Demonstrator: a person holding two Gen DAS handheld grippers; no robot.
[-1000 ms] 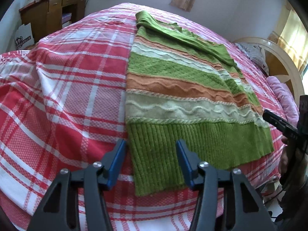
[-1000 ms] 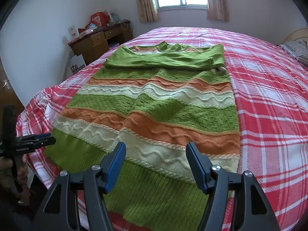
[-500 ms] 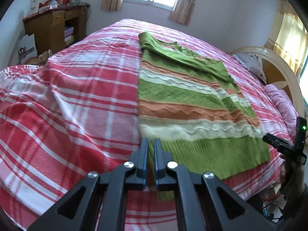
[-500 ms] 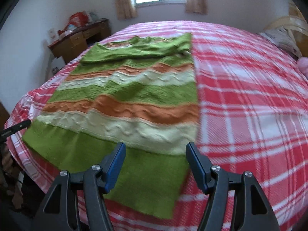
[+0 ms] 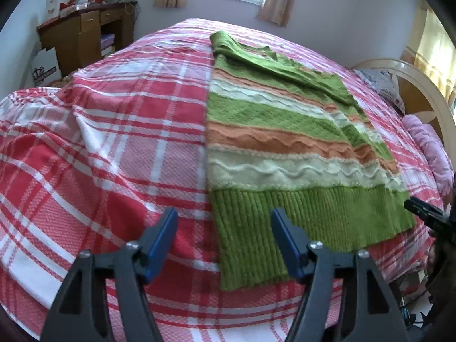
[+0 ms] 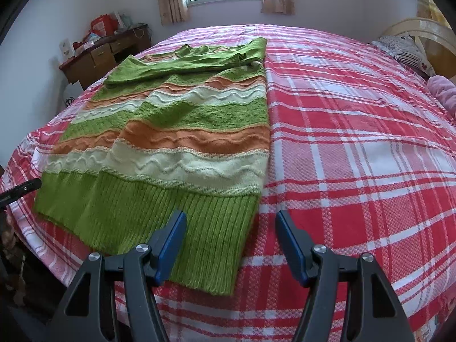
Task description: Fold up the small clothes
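**Both claws open over the sweater's ribbed hem corners**

The striped knit sweater lies flat on the red plaid bed, sleeves folded across its top, its long axis running from the green ribbed hem at the bottom of the frame up toward the window.

In the left wrist view the left claw stands wide open and holds nothing; the hem's near corner sits between its blue pads in the lower centre. In the right wrist view the right claw is equally wide and empty, with the opposite hem corner just under its left pad, lower centre of that frame (each claw is nearer its own corner, so neither need cross).

My judgement: the coming move is a pinch on both hem corners, then a lift along the long axis toward the collar.

Containers: none on the bed. A wooden desk in the upper left carries clutter too small to name.
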